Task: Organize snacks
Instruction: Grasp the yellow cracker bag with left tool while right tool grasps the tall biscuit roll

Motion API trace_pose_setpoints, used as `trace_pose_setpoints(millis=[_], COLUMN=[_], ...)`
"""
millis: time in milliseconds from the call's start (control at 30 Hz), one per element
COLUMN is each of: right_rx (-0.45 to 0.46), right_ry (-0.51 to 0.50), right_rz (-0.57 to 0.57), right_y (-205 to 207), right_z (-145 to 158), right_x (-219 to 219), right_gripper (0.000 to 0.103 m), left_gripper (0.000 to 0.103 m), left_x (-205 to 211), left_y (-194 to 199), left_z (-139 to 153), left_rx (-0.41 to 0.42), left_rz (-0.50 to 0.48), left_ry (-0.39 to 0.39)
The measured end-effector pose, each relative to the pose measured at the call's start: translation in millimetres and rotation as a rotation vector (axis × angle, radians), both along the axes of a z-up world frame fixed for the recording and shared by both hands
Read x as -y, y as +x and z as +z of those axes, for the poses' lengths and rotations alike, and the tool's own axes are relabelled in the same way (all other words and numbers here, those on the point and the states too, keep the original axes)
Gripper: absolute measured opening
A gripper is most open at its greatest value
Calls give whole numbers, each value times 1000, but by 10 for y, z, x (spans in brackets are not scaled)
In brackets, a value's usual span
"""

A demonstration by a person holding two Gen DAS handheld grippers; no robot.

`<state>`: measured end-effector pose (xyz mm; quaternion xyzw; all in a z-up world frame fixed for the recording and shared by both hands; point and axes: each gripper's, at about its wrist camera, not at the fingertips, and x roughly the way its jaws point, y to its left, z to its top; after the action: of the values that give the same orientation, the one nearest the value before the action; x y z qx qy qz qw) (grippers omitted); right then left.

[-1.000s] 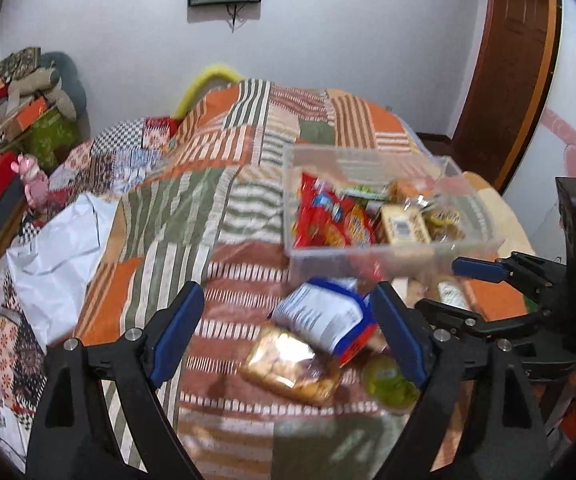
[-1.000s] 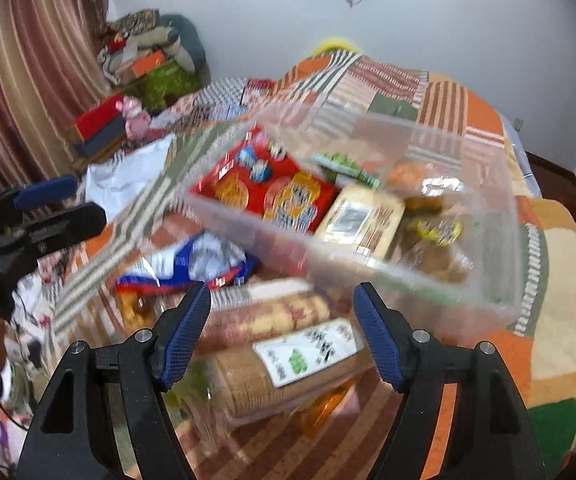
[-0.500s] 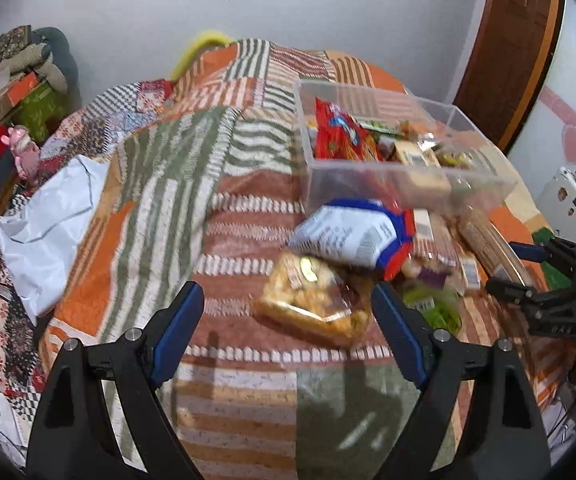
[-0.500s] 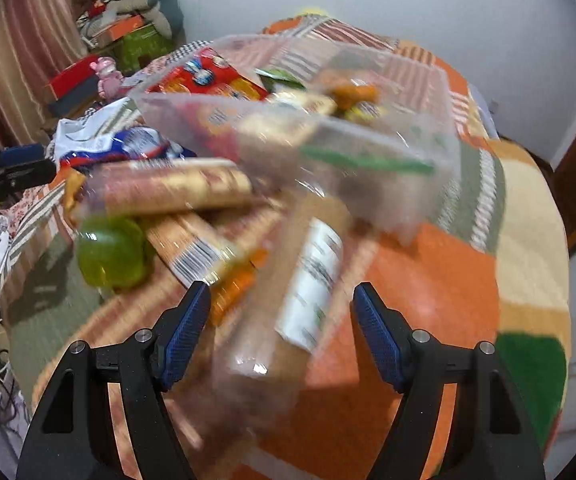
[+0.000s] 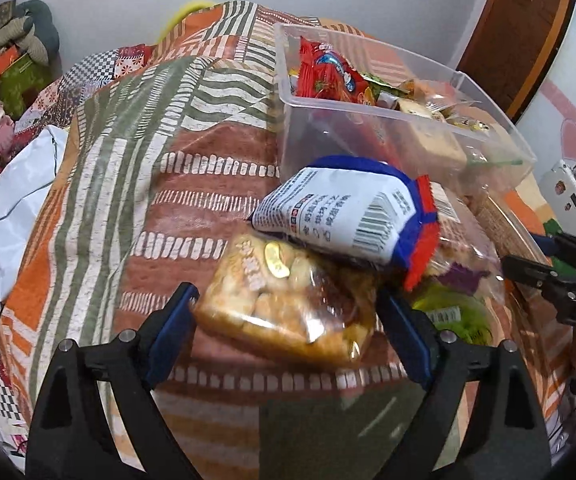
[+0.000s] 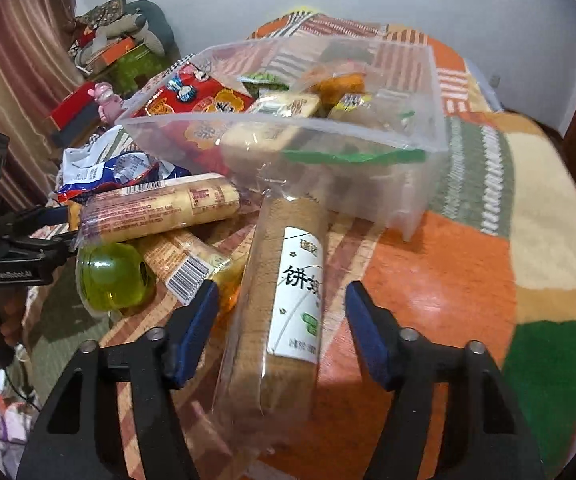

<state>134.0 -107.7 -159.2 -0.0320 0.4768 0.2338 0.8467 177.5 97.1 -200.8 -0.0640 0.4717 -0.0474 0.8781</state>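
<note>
1 bin, 3 biscuit rolls

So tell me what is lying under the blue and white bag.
The blue and white bag rests partly on a clear pack of golden biscuits; its red end overhangs another clear pack. Whatever lies beneath its middle, bedspread or more snacks, is covered.

Two close wrist views, angled down at one shared snack pile and clear bin.
</note>
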Motion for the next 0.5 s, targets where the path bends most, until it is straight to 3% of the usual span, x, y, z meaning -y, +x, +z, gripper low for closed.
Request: trace_pose_setpoints(millis=[167, 233, 500], right_rx=[1, 7, 18], right_ry=[28, 36, 70], right_rz=[-9, -12, -22], right_y=[-12, -32, -103], right_z=[-1, 7, 45], right_x=[9, 10, 118], right_gripper=[40, 36, 32], left_gripper=[90, 86, 80], left_x=[62, 60, 137], left_y=[23, 6, -232], left_z=[-60, -53, 27], left_rx=[32, 42, 73], left_rz=[-2, -1, -16], left_ry=[28, 24, 65])
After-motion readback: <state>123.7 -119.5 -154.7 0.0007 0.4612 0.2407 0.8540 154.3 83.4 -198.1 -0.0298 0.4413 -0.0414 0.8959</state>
